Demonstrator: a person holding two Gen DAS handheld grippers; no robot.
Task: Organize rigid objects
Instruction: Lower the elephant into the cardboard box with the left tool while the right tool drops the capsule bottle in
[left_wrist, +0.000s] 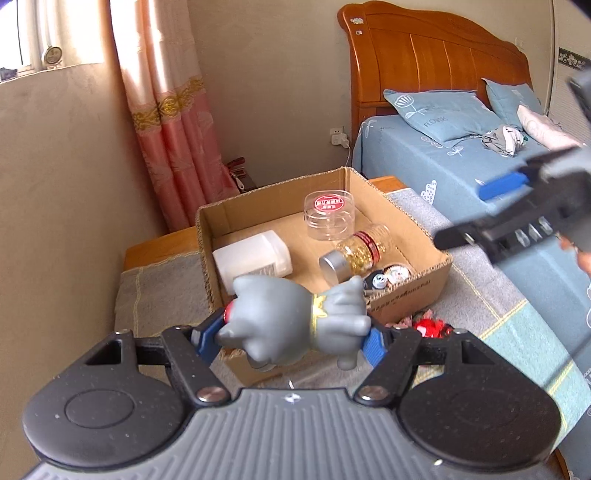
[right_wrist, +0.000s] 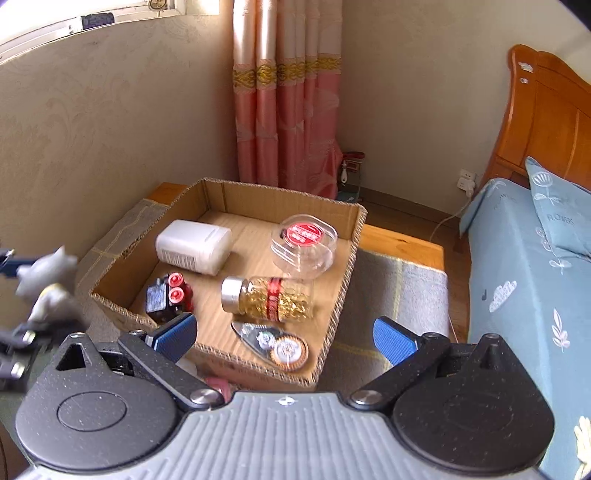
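Observation:
My left gripper (left_wrist: 291, 339) is shut on a grey animal figurine (left_wrist: 295, 317) and holds it over the near edge of an open cardboard box (left_wrist: 410, 299). The figurine also shows blurred at the left of the right wrist view (right_wrist: 48, 280). In the box (right_wrist: 354, 236) lie a white plastic container (right_wrist: 194, 245), a clear round tub with a red label (right_wrist: 304, 240), a glass bottle of golden capsules (right_wrist: 269, 299), a black and red item (right_wrist: 168, 295) and a blister pack (right_wrist: 277, 345). My right gripper (right_wrist: 284, 339) is open and empty above the box's near edge.
The box stands on a grey cloth (right_wrist: 399, 295) over a low wooden table (right_wrist: 402, 240). A red object (left_wrist: 432, 326) lies on the cloth beside the box. A bed with blue sheets (right_wrist: 524, 280) is on the right. A wall and pink curtain (right_wrist: 291, 110) are behind.

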